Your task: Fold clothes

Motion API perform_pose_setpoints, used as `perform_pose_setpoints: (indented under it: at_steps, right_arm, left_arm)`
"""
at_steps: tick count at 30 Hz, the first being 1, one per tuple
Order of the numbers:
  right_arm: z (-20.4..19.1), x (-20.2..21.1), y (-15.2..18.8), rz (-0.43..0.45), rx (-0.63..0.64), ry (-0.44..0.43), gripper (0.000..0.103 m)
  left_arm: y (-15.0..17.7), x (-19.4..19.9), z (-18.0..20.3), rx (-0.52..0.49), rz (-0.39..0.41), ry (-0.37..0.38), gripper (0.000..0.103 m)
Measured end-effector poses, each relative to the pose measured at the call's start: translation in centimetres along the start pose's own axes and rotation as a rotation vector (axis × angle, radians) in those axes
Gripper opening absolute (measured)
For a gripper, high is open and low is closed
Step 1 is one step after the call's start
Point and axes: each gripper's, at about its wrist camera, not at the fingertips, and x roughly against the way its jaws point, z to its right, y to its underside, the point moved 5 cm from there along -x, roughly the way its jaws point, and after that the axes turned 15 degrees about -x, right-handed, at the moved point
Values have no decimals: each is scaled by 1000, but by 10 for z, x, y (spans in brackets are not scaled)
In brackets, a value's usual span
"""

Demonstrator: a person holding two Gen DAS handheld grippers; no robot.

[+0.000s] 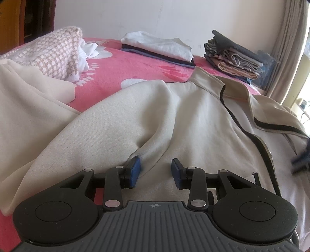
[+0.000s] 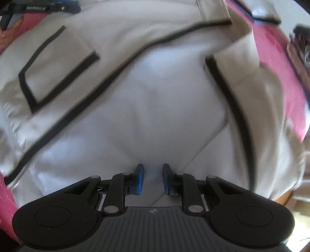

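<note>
So the jacket point(image 1: 174, 116) is spread on the bed point(image 1: 120, 64), right under my left gripper point(image 1: 156, 171). Behind the jacket there are two folded stacks: one point(image 1: 160, 48) past its collar, the other point(image 1: 234, 56) off to the right. A loose heap point(image 1: 58, 52) sits behind it to the left.

White wall point(image 1: 135, 17), curtained window point(image 1: 286, 58) (daylit)

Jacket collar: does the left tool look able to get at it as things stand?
Probably yes. Only flat jacket fabric lies between the left tool and the collar, with nothing on top. It sits at the garment's far end, so it would take a long stretch.
</note>
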Motion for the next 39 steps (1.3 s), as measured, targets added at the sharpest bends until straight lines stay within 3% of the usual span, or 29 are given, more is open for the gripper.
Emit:
perform_pose_setpoints:
  at_steps: [3,7,8,11,14,17,20,25,28,30,36,39]
  right_arm:
    - [-5,12,-44,165,-33,1,23]
    - [5,-8,-92,294,-182,14,23]
    - [10,-18,-97,303,-226,-18,23]
    - [26,-24,-81,325,-293,-86,23]
    - [30,-14,-45,266,-315,-63,23]
    - [38,-14,-9,181,-286,20,23]
    - [40,0,-16,210,-308,29,23]
    - [39,6,-80,407,-423,-31,22]
    - [41,-12,-100,400,-495,-66,20]
    - [49,-31,-94,356,-512,-65,18]
    - [51,-14,-33,330,-485,-65,17]
    - [45,-8,-35,356,-520,-109,18]
  left_arm:
    - [0,1,1,2,-5,-6,36]
    - [1,4,2,-2,-8,-20,36]
    - [1,4,2,0,-7,-21,36]
    - [2,4,1,13,-1,-24,36]
    - [2,3,2,1,-2,-30,36]
    - [2,2,3,-13,-2,-36,36]
    - [1,2,4,-41,-9,-42,36]
    - [3,3,5,-32,0,-52,36]
    - [5,3,6,-24,13,-64,36]
    - [5,3,6,-32,21,-70,36]
    - [4,1,6,-59,18,-69,36]
    - [4,1,7,-70,11,-69,36]
